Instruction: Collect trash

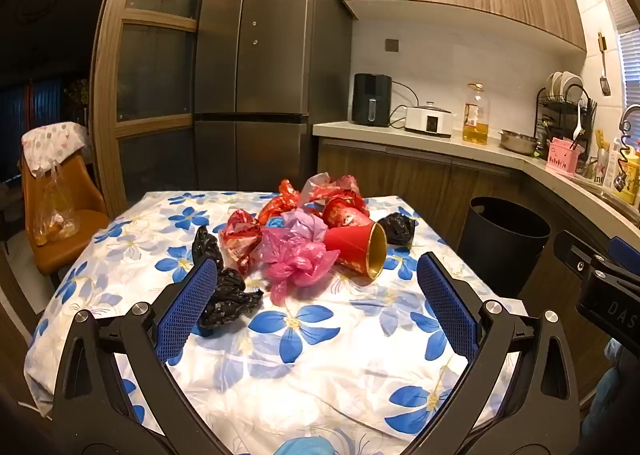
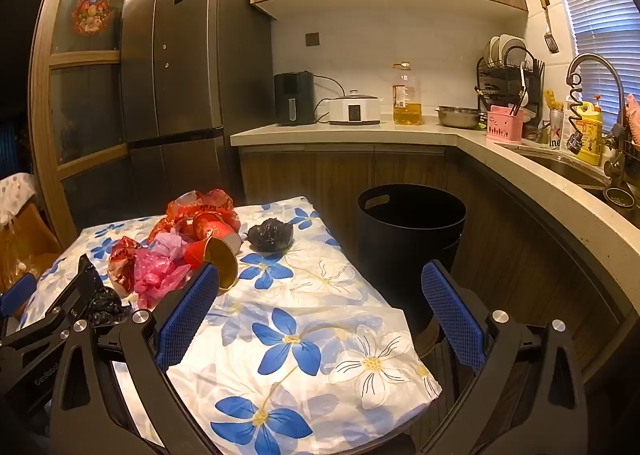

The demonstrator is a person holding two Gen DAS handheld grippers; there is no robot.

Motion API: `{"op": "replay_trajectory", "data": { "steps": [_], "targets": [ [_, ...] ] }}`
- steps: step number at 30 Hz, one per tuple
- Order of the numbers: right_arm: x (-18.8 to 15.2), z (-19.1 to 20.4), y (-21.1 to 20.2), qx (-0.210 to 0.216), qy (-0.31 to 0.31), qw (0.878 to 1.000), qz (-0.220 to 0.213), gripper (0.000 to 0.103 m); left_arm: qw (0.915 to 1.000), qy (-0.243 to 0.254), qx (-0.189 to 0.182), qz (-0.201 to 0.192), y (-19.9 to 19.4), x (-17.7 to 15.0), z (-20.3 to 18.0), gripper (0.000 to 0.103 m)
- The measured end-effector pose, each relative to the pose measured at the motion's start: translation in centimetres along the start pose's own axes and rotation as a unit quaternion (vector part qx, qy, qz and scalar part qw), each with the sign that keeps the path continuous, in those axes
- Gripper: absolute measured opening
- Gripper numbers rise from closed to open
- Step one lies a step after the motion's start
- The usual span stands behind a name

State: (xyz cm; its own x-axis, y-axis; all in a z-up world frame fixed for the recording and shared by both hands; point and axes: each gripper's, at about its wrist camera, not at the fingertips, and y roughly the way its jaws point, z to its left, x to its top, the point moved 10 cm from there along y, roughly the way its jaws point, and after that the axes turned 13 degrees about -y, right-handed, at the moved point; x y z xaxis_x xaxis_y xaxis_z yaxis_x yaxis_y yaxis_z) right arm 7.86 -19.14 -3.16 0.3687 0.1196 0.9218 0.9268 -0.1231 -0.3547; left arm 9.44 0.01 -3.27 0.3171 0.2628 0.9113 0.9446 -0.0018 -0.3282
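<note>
A heap of trash lies on the flowered tablecloth (image 1: 304,359): a crumpled pink bag (image 1: 298,261), a tipped red cup with gold inside (image 1: 360,249), red wrappers (image 1: 240,235), a black bag near my left finger (image 1: 228,299) and another black bag at the far right (image 1: 398,229). My left gripper (image 1: 316,291) is open and empty, just short of the heap. My right gripper (image 2: 320,295) is open and empty over the table's right part, with the cup (image 2: 218,255) by its left finger. The black bin (image 2: 412,231) stands on the floor right of the table.
A kitchen counter (image 2: 400,133) with an air fryer, a cooker, an oil bottle and a dish rack runs behind and to the right, with a sink (image 2: 576,167). A tall fridge (image 1: 256,55) stands behind the table. An orange chair (image 1: 60,223) stands at the left.
</note>
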Motion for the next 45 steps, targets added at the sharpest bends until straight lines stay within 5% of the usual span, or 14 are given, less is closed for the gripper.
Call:
{"op": "replay_trajectory", "data": {
  "steps": [45],
  "targets": [
    [0.7, 0.01, 0.06, -0.003, 0.0, 1.0, -0.008, 0.098, 1.0, -0.007, -0.002, -0.001, 0.71, -0.1, -0.65, 0.098]
  ]
}}
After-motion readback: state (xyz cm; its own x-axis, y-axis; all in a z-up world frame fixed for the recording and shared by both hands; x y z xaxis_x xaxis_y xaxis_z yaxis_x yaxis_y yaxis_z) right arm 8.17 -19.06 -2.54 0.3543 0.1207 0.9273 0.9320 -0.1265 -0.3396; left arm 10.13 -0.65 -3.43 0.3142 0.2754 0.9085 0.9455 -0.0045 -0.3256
